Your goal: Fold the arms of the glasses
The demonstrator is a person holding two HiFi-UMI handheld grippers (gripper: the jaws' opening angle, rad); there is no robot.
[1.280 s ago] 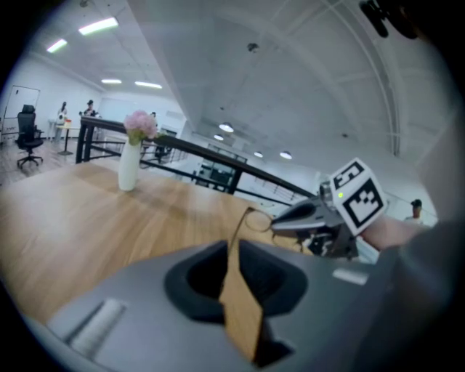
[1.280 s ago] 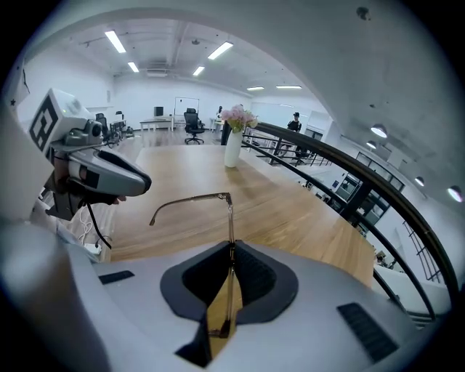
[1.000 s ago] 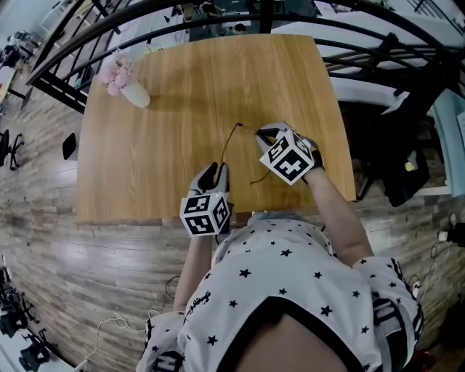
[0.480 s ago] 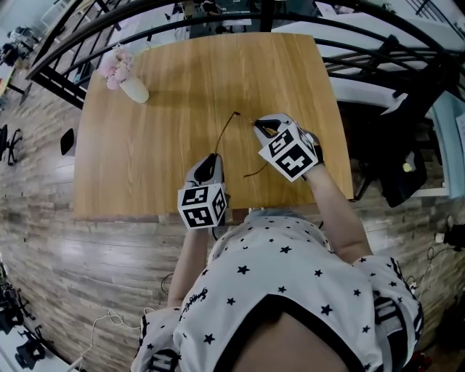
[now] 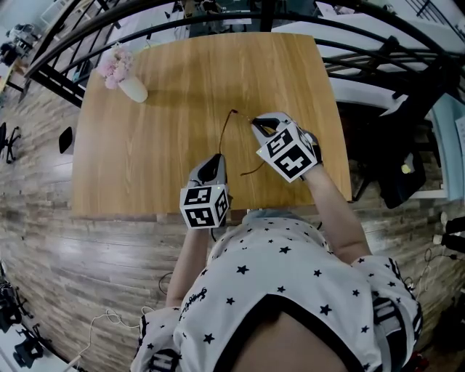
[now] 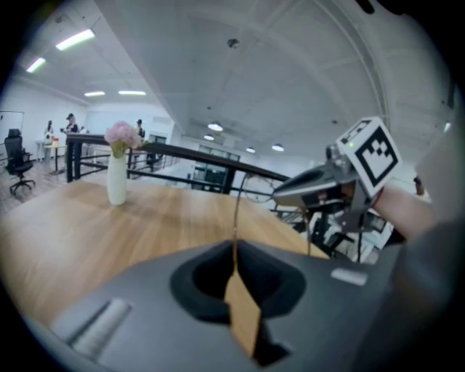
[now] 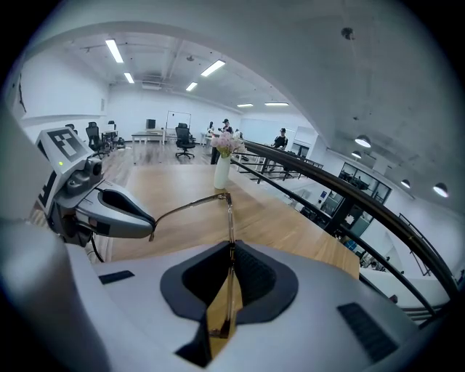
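Note:
Thin-rimmed glasses (image 5: 227, 129) hang over the wooden table (image 5: 152, 138), held between both grippers. My right gripper (image 5: 260, 125) is shut on the front frame (image 7: 229, 218), which runs away from the jaws to a hinge. From that hinge one arm (image 7: 185, 206) reaches across to my left gripper (image 5: 216, 161). The left jaws have just been closing and now pinch the tip of that arm (image 6: 235, 218). The other arm (image 5: 254, 171) dangles below the right gripper. The left gripper view shows the right gripper (image 6: 312, 190), and the right gripper view shows the left gripper (image 7: 116, 207).
A white vase of pink flowers (image 5: 123, 76) stands at the table's far left corner. A black railing (image 5: 218, 14) runs behind the table. A dark chair (image 5: 407, 138) is to the right. The person's starred shirt (image 5: 290, 290) is against the near edge.
The left jaws have closed on the tip of the glasses arm. The right gripper has lifted the glasses front slightly. The left hand has stayed put.

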